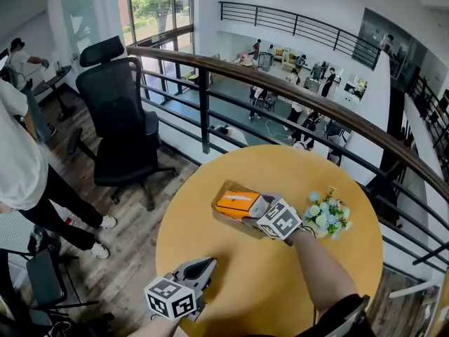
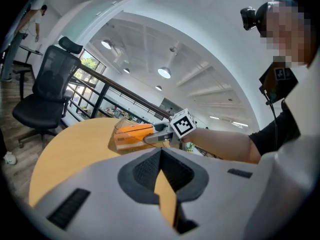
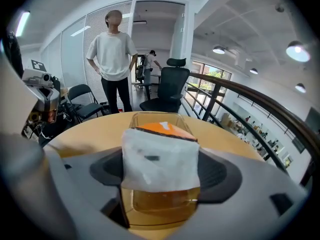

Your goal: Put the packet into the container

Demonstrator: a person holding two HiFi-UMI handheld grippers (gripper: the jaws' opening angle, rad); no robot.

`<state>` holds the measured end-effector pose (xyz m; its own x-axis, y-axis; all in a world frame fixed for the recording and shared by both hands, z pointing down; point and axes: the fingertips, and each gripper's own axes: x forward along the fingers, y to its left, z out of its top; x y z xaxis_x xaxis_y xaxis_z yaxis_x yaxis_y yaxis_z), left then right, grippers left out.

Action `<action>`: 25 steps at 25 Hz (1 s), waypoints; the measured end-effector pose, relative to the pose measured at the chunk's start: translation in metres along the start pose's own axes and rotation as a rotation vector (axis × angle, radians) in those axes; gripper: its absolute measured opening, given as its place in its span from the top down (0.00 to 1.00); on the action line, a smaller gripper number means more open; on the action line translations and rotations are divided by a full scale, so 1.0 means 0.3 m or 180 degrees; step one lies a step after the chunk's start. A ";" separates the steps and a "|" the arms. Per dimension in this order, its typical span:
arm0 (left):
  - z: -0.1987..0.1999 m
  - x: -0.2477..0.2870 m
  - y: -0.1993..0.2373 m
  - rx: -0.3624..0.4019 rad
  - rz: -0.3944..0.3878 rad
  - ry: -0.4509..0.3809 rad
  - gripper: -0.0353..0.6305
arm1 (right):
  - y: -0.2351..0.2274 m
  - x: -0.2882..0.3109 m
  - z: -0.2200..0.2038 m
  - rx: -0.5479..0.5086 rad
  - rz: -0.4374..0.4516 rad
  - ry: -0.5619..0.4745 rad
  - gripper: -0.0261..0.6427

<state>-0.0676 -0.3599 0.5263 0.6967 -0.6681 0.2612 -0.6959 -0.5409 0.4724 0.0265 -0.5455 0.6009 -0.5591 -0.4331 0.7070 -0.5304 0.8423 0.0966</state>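
A clear plastic container (image 1: 226,188) stands past the middle of the round yellow table (image 1: 231,279). An orange packet (image 1: 238,202) with a white end lies in it. My right gripper (image 1: 256,206) reaches in from the right. In the right gripper view its jaws stand wide on either side of the packet's white end (image 3: 160,154), over the container (image 3: 155,118), and I see no squeeze on the packet. My left gripper (image 1: 208,264) hovers low at the table's near left edge with its fingertips together and nothing held. The left gripper view looks toward the packet (image 2: 132,131).
A small bunch of artificial flowers (image 1: 326,216) lies on the table right of the container. A black office chair (image 1: 119,118) and a person in a white shirt (image 1: 17,160) are on the floor to the left. A dark railing (image 1: 280,83) curves behind the table.
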 end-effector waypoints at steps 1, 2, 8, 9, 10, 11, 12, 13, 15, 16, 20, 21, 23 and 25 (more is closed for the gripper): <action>0.002 -0.001 0.002 -0.0005 0.0009 -0.0007 0.94 | -0.001 -0.004 -0.001 0.0017 0.0042 0.0002 0.36; 0.003 -0.002 0.004 -0.0010 0.0018 -0.0013 0.94 | 0.000 -0.009 0.000 0.0050 0.0095 -0.0010 0.36; 0.001 -0.007 0.001 -0.0017 0.0036 -0.0016 0.94 | -0.018 -0.045 0.018 0.0212 0.0198 -0.0110 0.31; 0.000 -0.009 0.000 -0.0018 0.0039 -0.0015 0.94 | -0.018 -0.050 0.017 0.0218 0.0194 -0.0113 0.31; 0.000 -0.010 -0.001 -0.0019 0.0041 -0.0015 0.94 | -0.017 -0.055 0.016 0.0225 0.0191 -0.0117 0.31; -0.001 -0.011 -0.002 -0.0018 0.0040 -0.0016 0.94 | -0.016 -0.059 0.014 0.0231 0.0190 -0.0121 0.31; -0.001 -0.011 -0.004 -0.0016 0.0036 -0.0018 0.94 | -0.014 -0.063 0.013 0.0234 0.0189 -0.0127 0.31; -0.001 -0.010 -0.006 -0.0014 0.0029 -0.0019 0.94 | -0.013 -0.068 0.012 0.0236 0.0186 -0.0136 0.31; -0.001 -0.007 -0.010 -0.0012 0.0016 -0.0020 0.94 | -0.011 -0.077 0.014 0.0237 0.0176 -0.0166 0.31; -0.001 -0.005 -0.012 -0.0010 0.0010 -0.0019 0.94 | -0.009 -0.083 0.015 0.0237 0.0166 -0.0184 0.31; 0.004 0.000 -0.029 0.0001 -0.0021 -0.0016 0.94 | 0.008 -0.106 0.002 0.0261 0.0137 -0.0240 0.31; 0.006 0.001 -0.035 0.0008 -0.0034 -0.0017 0.94 | 0.018 -0.113 -0.003 0.0266 0.0145 -0.0261 0.31; 0.009 0.001 -0.048 0.0031 -0.0059 -0.0013 0.94 | 0.036 -0.136 -0.007 0.0277 0.0139 -0.0329 0.32; 0.008 -0.004 -0.060 0.0059 -0.0077 -0.0008 0.94 | 0.052 -0.168 0.001 0.0298 0.0066 -0.0449 0.50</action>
<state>-0.0564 -0.3506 0.5154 0.7129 -0.6560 0.2479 -0.6820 -0.5662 0.4630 0.0464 -0.5106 0.5666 -0.6511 -0.4622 0.6021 -0.5711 0.8208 0.0126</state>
